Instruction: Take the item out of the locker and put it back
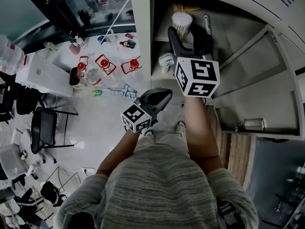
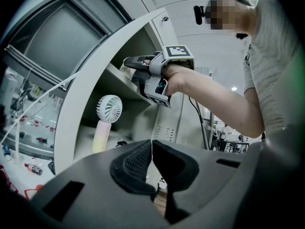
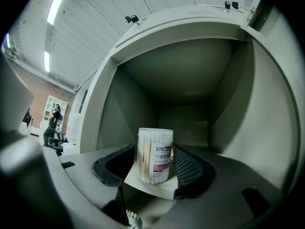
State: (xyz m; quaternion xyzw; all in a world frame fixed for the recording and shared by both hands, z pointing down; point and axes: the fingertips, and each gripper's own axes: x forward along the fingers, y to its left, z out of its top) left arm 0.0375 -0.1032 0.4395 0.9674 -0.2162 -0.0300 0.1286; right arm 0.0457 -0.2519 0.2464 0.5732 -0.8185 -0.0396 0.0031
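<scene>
A clear jar of cotton swabs (image 3: 155, 155) with a pink label stands upright at the front edge of the locker's upper shelf (image 3: 152, 187). My right gripper (image 3: 152, 162) is open, with the jar between its fingers; the left finger stands clearly apart from it. The head view shows the same jar (image 1: 181, 21) just beyond the right gripper (image 1: 187, 35), which reaches into the locker (image 1: 238, 56). My left gripper (image 1: 164, 95) hangs lower, outside the locker. In its own view the left gripper (image 2: 151, 149) is shut with nothing in it.
A small white hand fan (image 2: 108, 109) stands in the compartment below the shelf, and it shows as the fan (image 1: 166, 60) in the head view. The locker door (image 1: 267, 94) hangs open at the right. Red racks and bottles (image 1: 106, 63) litter the floor; a black chair (image 1: 43, 128) stands left.
</scene>
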